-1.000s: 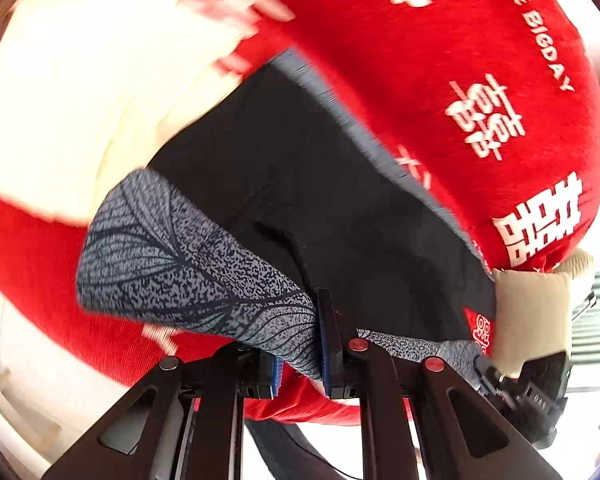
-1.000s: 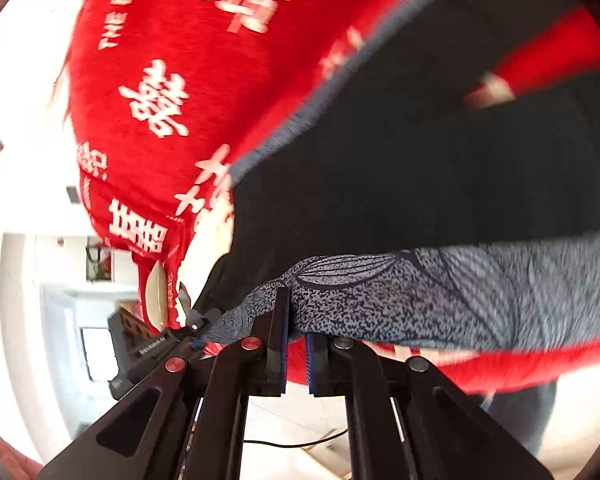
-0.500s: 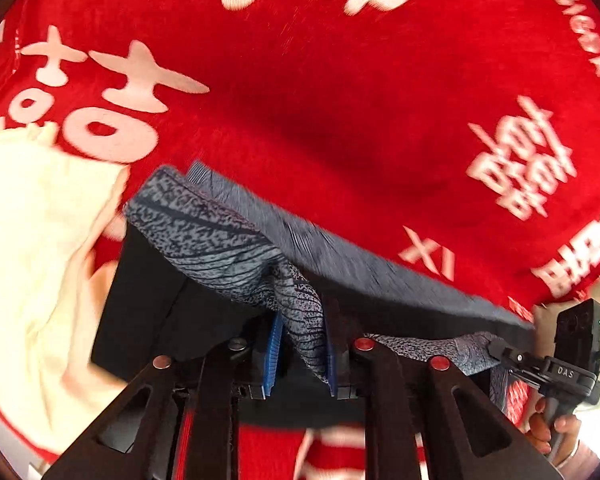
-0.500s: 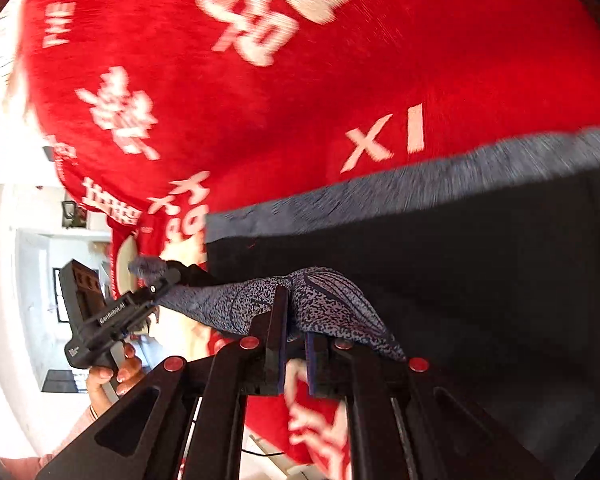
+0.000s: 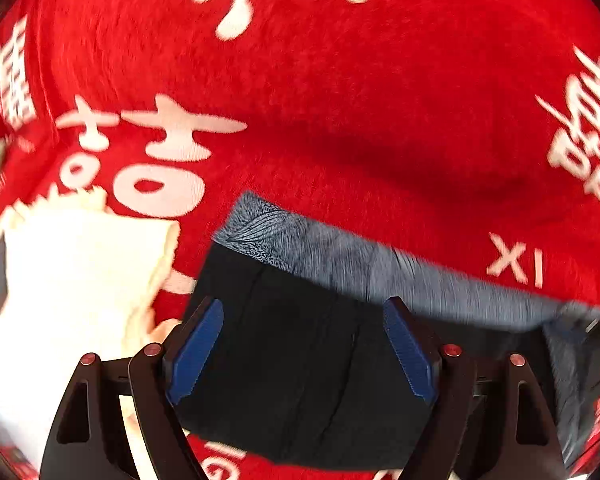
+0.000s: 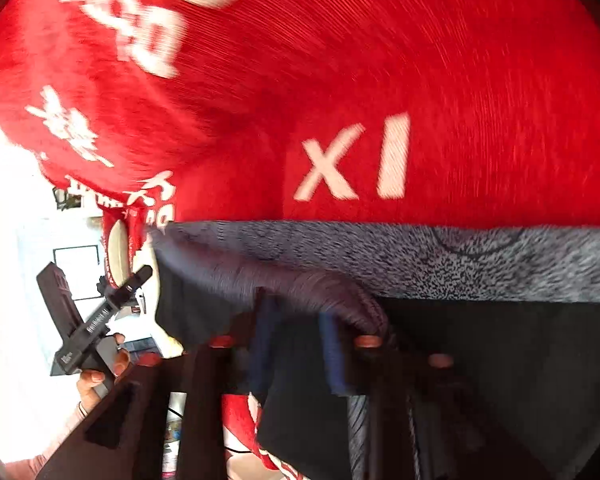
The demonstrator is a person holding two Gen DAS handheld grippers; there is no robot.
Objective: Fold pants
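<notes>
Looking down both wrist cams: the pants [image 5: 300, 380] lie flat on the red printed cloth [image 5: 340, 100], black body with the grey patterned waistband [image 5: 380, 268] along the far edge, long axis running left-right across both views. Left hand-held gripper [image 5: 304, 356] is spread wide, blue pads [image 5: 196, 348] straddling the black fabric at the left end, gripping nothing. Right hand-held gripper [image 6: 296, 344] is blurred; pads look a small gap apart with a grey fold of waistband [image 6: 460, 264] draped over the tips, so I can't tell if it's pinching or has let go. A cream towel [image 5: 72, 280] sits just left of the pants, touching or nearly so. Judgement: this fold looks laid down and the next grab is along the near edge or the short ends. Left gripper is nearer the left end, right nearer the middle-right. Risk: the right tips snag the waistband on pulling back and drag the fold open.
</notes>
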